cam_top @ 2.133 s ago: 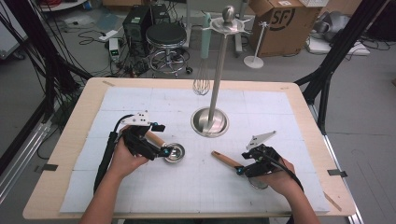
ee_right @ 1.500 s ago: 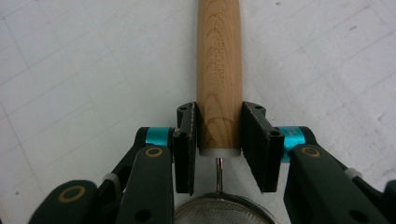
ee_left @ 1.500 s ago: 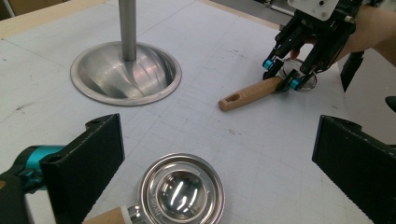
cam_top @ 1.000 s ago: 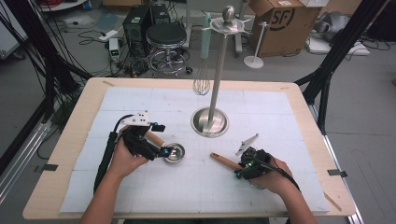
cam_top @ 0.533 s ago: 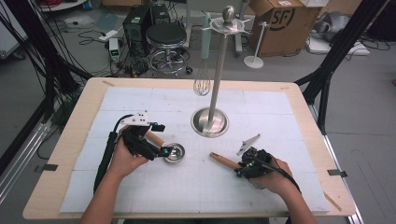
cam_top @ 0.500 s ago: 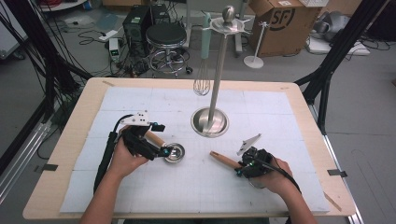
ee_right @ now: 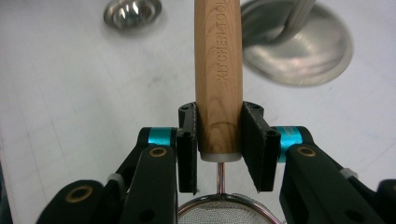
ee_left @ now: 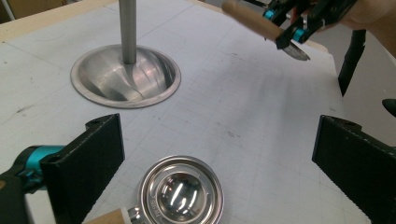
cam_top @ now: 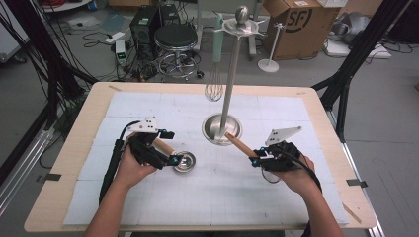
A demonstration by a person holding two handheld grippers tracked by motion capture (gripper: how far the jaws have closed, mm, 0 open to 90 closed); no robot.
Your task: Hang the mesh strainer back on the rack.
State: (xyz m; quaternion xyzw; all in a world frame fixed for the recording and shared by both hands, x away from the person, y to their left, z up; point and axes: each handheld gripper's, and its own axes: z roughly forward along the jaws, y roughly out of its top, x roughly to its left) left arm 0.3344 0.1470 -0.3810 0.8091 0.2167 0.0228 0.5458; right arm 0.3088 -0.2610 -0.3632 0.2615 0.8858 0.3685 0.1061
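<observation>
Clamped between the black pads of the right tongs (ee_right: 218, 149) is a small strainer (ee_right: 219, 112): a round, pale wooden handle with visible grain, a grey ferrule at its lower end, a thin wire stem below that and the rim of a fine steel mesh bowl at the bottom edge of the right gripper view. Letters burned into the wood read "KITCHEN TOOL" along the handle. In the high view the strainer (cam_top: 240, 144) is held above the bench (cam_top: 74, 148), its handle pointing up and away toward the stand's base, and the right tongs (cam_top: 256, 160) grip it near the ferrule, jaws closed snugly on the wood.

Left of it, a little measuring cup (cam_top: 184, 161) of polished steel lies on the white gridded mat (cam_top: 217, 197); its bowl is round, shiny and stepped inside, with a wooden handle (cam_top: 162, 146) running back into the left hand. The left tongs (ee_left: 219, 161) stand wide apart, their flat black jaws well to either side of the cup (ee_left: 181, 193) and holding nothing; in the high view the left tongs (cam_top: 170, 158) sit just beside the cup.

Behind both stands a tall steel utensil stand (cam_top: 230, 74) on a dished round base (cam_top: 221, 129), topped by a ball, with a wire whisk (cam_top: 214, 84) hanging from it. Beyond the bench, a cardboard box (cam_top: 291, 19) carries the letters "SF".
</observation>
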